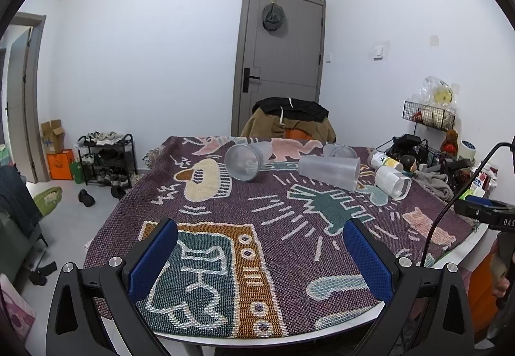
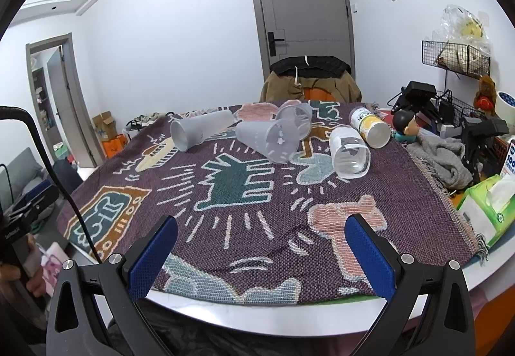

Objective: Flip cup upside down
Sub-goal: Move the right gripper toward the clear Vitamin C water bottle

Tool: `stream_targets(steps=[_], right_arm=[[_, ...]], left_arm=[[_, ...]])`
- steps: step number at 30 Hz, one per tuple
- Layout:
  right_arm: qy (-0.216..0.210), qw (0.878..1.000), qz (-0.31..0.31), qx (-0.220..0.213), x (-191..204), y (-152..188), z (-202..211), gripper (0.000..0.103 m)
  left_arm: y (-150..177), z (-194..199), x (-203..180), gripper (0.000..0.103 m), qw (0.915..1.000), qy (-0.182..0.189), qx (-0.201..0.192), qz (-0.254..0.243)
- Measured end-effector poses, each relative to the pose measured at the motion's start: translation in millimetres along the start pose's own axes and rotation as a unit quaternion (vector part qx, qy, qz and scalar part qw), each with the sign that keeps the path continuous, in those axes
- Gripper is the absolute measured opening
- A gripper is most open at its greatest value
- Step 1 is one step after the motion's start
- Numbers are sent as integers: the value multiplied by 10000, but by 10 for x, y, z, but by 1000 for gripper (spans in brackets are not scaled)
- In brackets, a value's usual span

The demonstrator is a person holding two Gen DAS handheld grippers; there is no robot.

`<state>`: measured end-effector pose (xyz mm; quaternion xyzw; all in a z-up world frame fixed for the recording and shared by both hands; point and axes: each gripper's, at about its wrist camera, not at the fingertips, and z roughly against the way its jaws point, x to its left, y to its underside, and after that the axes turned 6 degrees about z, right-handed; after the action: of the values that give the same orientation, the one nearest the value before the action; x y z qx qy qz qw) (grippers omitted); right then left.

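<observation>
Several translucent plastic cups lie on their sides on a patterned cloth. In the left wrist view one grey cup (image 1: 246,161) lies with its mouth toward me, another (image 1: 330,172) lies crosswise, a third (image 1: 339,151) sits behind it. In the right wrist view they show as the left cup (image 2: 199,132), the middle cup (image 2: 268,140) and a rear cup (image 2: 296,117). A clear cup with a white label (image 2: 349,151) and a yellow-labelled can (image 2: 370,127) lie to the right. My left gripper (image 1: 260,259) and right gripper (image 2: 260,259) are open, empty, over the table's near edge.
The patterned cloth (image 2: 257,214) covers a white table (image 2: 482,269). A grey towel (image 2: 444,162), a tissue pack (image 2: 489,207), a doll (image 2: 407,124), wire racks and black gear crowd the right side. A chair with clothes (image 1: 289,120) stands behind the table.
</observation>
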<state>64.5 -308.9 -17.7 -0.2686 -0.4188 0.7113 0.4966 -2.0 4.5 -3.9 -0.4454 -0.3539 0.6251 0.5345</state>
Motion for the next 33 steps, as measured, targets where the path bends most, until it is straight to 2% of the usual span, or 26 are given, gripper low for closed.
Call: stream_targets(steps=[6,13,26,30,33], right_arm=[[-39,10000,5,45,-9,-101,-8,103],[-118,9998,178,57,2,-386,-36,103],[94,9997,214,-106,-147,-1184,-111,103],[-29,9991,364,-195,-259,-1450,-224,103],[-35,9989,471,-77,-358,-1597,-381,103]], left_arm=[[-41,-57,30,103,9998,27,135,-171],[-163,-125,59,103,9992,-26,253,-322],[-590,-311,232,103,9998,-109,153,-108],[-702,-383,269,103,9996,-199,170,-93],[-764,-440,277,103,9995,-228,188,-120]])
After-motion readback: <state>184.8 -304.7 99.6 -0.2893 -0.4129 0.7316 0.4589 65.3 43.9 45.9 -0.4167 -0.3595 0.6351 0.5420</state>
